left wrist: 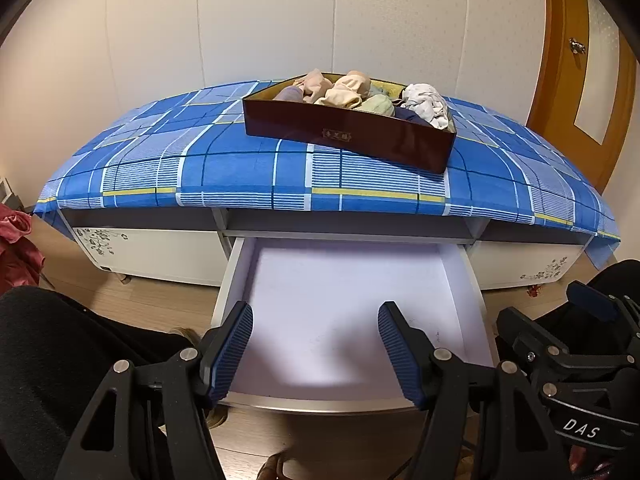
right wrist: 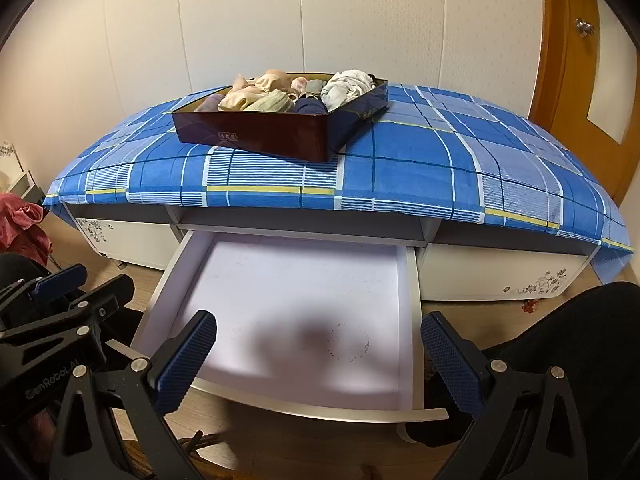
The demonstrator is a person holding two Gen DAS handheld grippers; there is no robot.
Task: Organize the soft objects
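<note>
A dark red box [left wrist: 348,136] [right wrist: 256,136] stands on the blue plaid cloth [left wrist: 248,168] [right wrist: 400,160] atop a low white cabinet. It holds several rolled soft items: beige ones [left wrist: 344,90] [right wrist: 256,94], a white bundle [left wrist: 426,104] [right wrist: 346,86] and a navy one [right wrist: 310,106]. Below it a white drawer [left wrist: 340,316] [right wrist: 288,308] is pulled out with nothing in it. My left gripper [left wrist: 316,354] hovers open over the drawer's front. My right gripper [right wrist: 320,364] is open too, above the drawer's front edge; it also shows at the right of the left wrist view [left wrist: 576,332].
White cabinet doors with flower prints [left wrist: 152,252] [right wrist: 500,276] flank the drawer. A red cloth heap [left wrist: 18,248] [right wrist: 24,226] lies on the floor at left. An orange door [left wrist: 580,72] [right wrist: 592,64] stands at right. A person's dark-clothed legs [left wrist: 60,360] [right wrist: 580,344] frame the drawer.
</note>
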